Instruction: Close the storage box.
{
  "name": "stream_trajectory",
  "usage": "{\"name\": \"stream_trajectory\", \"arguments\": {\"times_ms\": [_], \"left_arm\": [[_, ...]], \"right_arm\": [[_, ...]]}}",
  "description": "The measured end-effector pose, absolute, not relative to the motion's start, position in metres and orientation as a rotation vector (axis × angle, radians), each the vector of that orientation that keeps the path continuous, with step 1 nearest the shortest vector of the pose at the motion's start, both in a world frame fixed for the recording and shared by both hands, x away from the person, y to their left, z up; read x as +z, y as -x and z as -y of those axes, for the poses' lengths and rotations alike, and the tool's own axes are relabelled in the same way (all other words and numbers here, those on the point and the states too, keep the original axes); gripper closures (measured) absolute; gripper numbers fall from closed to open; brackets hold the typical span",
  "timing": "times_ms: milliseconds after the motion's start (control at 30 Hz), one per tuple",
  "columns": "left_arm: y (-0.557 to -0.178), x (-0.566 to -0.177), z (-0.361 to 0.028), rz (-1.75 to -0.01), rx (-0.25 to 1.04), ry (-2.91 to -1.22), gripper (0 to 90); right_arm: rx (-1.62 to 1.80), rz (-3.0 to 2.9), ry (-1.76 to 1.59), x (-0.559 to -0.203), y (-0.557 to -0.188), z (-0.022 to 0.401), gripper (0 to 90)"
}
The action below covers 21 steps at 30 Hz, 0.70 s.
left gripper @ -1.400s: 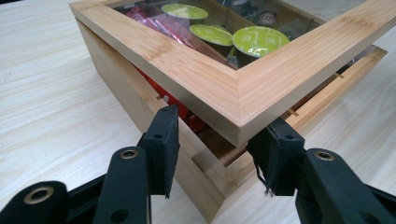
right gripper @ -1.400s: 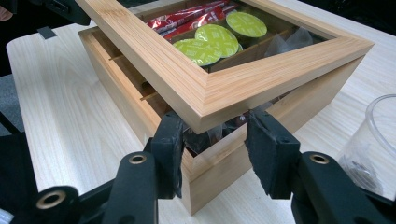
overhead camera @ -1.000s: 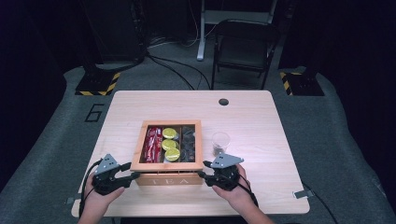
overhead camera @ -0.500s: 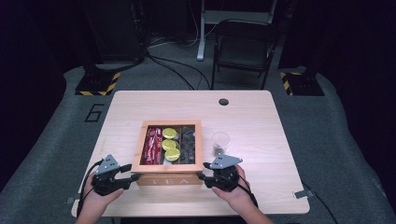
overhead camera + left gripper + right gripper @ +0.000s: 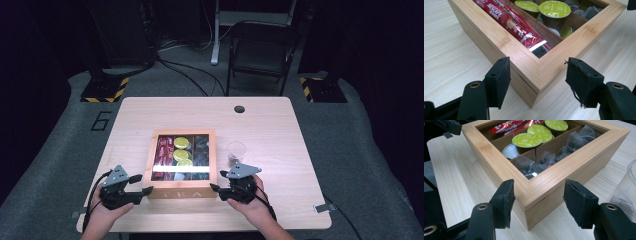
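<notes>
At the tea box's (image 5: 182, 165) near corners, both hands level, left gripper (image 5: 139, 188) and right gripper (image 5: 216, 189) fingers opening, apart.

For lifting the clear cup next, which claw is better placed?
Right, probably. The right claw sits at the tea box's near right corner, with the clear cup just beyond it on that side. The left claw is at the opposite corner, with the box between it and the cup. Both claws have just been opening, pads off the wood.
</notes>
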<state>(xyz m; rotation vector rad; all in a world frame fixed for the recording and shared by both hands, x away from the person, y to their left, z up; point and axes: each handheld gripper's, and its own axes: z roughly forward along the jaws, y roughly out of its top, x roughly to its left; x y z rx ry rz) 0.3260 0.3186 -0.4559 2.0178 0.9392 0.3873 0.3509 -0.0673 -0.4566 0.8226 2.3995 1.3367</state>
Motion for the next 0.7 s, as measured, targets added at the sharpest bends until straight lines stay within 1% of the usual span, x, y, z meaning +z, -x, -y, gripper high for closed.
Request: {"name": "stream_trajectory", "arguments": {"times_ms": [333, 700], "left_arm": [[-0.328, -0.45, -0.33, -0.971, 0.427, -1.932, 36.2], [-0.338, -0.451, -0.342, -1.009, 0.421, -1.871, 36.3]], "right_arm": [[1.359, -2.355, -0.873, -0.452, -0.354, 0.074, 41.4], [1.354, -2.37, -0.851, -0.455, -0.349, 0.074, 40.5]]}}
